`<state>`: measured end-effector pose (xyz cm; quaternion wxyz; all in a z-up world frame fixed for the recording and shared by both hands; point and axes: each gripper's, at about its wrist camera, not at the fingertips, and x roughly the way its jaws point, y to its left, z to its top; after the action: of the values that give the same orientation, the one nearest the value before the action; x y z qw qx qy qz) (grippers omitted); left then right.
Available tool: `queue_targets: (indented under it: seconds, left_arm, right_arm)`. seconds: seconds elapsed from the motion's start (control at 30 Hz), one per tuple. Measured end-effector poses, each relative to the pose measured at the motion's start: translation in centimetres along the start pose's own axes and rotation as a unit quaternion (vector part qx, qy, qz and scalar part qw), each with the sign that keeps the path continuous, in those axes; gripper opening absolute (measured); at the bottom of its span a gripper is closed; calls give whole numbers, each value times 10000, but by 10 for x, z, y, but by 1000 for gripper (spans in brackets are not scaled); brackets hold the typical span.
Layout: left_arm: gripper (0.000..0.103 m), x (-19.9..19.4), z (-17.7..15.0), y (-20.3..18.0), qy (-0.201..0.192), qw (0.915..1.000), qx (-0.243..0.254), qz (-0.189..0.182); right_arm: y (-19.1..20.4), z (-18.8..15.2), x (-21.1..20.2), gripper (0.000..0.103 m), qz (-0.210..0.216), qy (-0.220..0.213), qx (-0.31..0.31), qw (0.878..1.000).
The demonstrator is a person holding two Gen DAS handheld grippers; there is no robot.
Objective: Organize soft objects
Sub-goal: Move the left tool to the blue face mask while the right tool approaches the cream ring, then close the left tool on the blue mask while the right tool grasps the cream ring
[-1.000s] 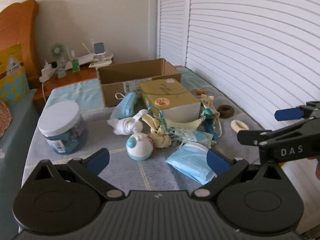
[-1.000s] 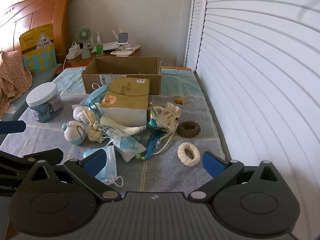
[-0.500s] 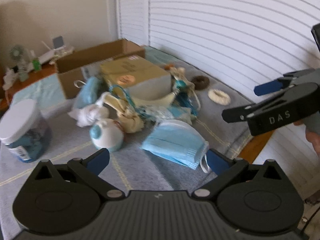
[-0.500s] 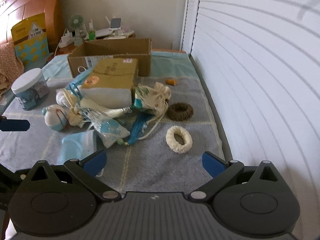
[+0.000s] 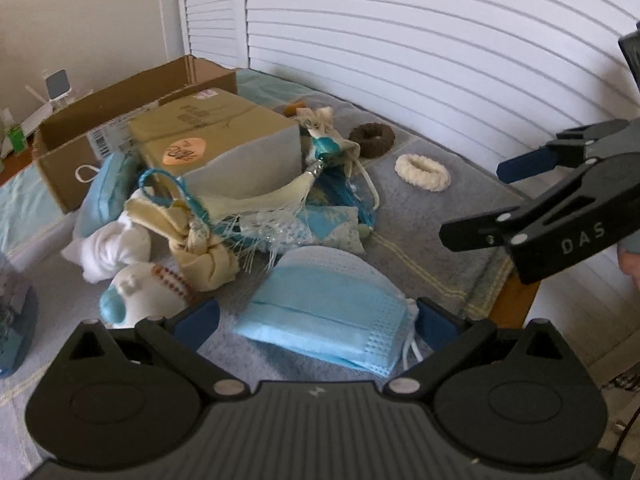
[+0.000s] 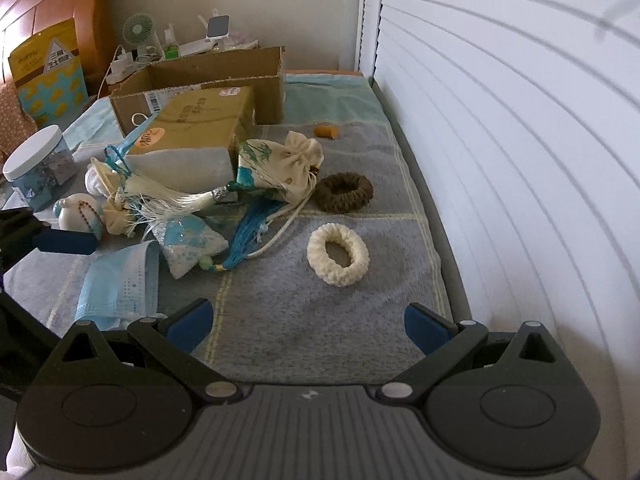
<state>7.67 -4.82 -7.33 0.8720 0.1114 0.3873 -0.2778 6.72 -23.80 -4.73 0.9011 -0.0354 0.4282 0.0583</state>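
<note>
Directly before the left tool [image 5: 316,318], wide open, lay the blue face mask [image 5: 326,310], its long axis crosswise; the right tool [image 6: 306,326], also wide, was farther.

Legible text, this moment:

- "DAS" in pale capitals on the side of the right gripper [image 5: 568,204], seen from the left wrist camera.
- Yellow bag [image 6: 48,72] by the headboard: triangle warning sign with Chinese characters, possibly "三脚", too small to confirm.
- Open cardboard box [image 6: 208,80]: barcode label, digits unreadable.
- Tan parcel [image 5: 212,136]: orange round sticker with scrawl, illegible.
</note>
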Motion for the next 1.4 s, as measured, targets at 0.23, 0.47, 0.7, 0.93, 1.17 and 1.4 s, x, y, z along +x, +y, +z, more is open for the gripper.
queue_targets:
  seconds: [0.23, 0.47, 0.7, 0.93, 1.17, 1.4]
  left_arm:
    - [92, 10, 2, -3, 83, 9997, 200, -91]
    - [77, 5, 1, -6, 46, 9996, 233, -166]
    - [66, -8, -4, -3, -41, 9999, 73, -67]
    - [66, -30, -15, 8, -174, 9993, -313, 75]
    - [66, -41, -27, 16, -174, 9983, -547, 142]
    - [66, -42, -29, 17, -185, 9980, -589, 121]
  right_arm:
    - [-4, 1, 3, 103, 59, 4, 44, 10000]
    - [-5, 1, 4, 103, 88, -31, 27, 10000]
    - [-2, 1, 8, 103, -12, -121, -30, 9999]
    - [2, 4, 14, 93, -151, -255, -208, 9993]
    - [3, 11, 29, 76, -236, -251, -227, 9991]
    - [-2, 18, 35, 53, -229, -287, -46, 9993]
